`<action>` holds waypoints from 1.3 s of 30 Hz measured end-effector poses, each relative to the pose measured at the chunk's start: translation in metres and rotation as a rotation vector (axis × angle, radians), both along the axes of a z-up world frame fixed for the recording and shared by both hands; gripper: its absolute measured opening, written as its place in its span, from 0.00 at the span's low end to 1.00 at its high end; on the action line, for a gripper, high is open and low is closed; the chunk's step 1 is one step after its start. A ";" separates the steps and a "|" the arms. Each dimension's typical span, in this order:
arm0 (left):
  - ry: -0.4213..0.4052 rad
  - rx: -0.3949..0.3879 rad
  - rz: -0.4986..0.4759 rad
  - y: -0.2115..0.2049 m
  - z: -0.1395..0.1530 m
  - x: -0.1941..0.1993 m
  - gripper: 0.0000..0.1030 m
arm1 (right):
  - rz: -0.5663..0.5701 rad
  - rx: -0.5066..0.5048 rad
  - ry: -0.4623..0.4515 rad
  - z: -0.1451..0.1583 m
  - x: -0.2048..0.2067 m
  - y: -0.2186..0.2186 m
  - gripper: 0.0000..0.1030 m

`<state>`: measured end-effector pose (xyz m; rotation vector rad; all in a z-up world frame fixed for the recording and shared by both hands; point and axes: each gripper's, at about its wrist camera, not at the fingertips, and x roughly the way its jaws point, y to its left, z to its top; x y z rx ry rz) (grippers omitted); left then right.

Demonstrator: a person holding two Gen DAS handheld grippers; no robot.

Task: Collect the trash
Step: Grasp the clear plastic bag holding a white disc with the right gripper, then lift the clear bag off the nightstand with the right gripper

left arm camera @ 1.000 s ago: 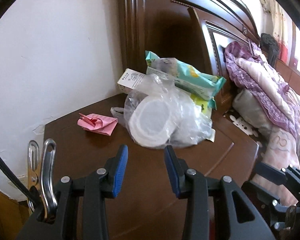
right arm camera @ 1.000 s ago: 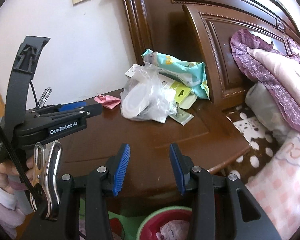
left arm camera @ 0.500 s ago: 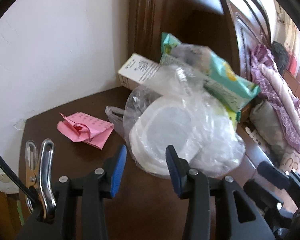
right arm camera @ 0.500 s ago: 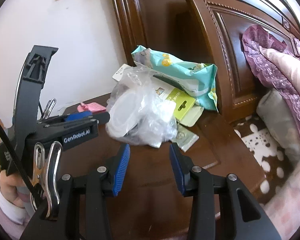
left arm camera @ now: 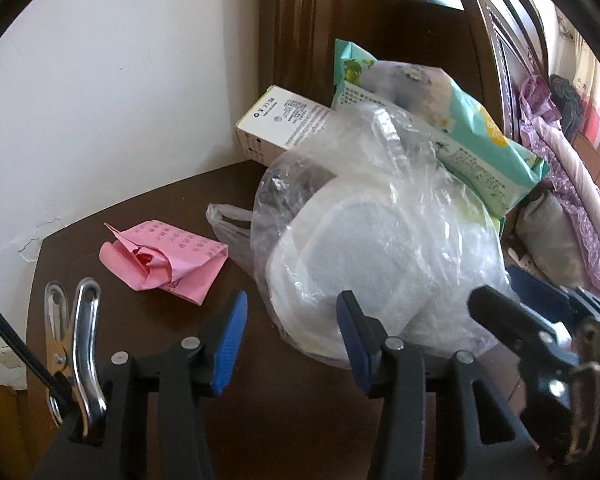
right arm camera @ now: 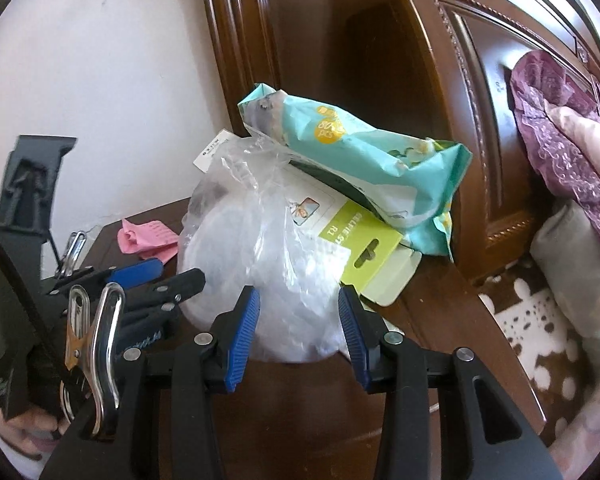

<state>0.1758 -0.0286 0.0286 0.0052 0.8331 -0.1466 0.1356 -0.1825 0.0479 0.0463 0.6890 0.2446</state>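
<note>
Clear crinkled plastic bag of white round pads (right arm camera: 260, 264) is sitting on the dark wooden nightstand (left arm camera: 300, 432), directly ahead of the right gripper (right arm camera: 298, 330), whose spread jaws are probably not yet touching it; the left gripper (left arm camera: 290, 344) is opening beside it, empty.

**Around the bedside corner**

A dark brown wooden nightstand (left arm camera: 148, 216) stands against a white plastered wall (left arm camera: 100, 80). Beside it rises a carved dark wooden headboard (right arm camera: 480, 120). A purple lace-trimmed quilt (right arm camera: 560, 128) is heaped on the bed, above a brown blanket with white spots (right arm camera: 532, 320).
</note>
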 end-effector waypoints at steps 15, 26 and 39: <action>0.000 0.000 0.000 0.001 -0.002 0.001 0.48 | -0.003 -0.062 -0.013 -0.008 0.009 0.018 0.33; -0.022 -0.009 0.003 0.010 0.014 -0.022 0.48 | 0.039 0.065 -0.037 0.011 -0.021 0.016 0.08; 0.028 -0.078 -0.033 0.022 0.023 -0.049 0.48 | 0.089 0.181 0.071 0.008 -0.086 -0.012 0.07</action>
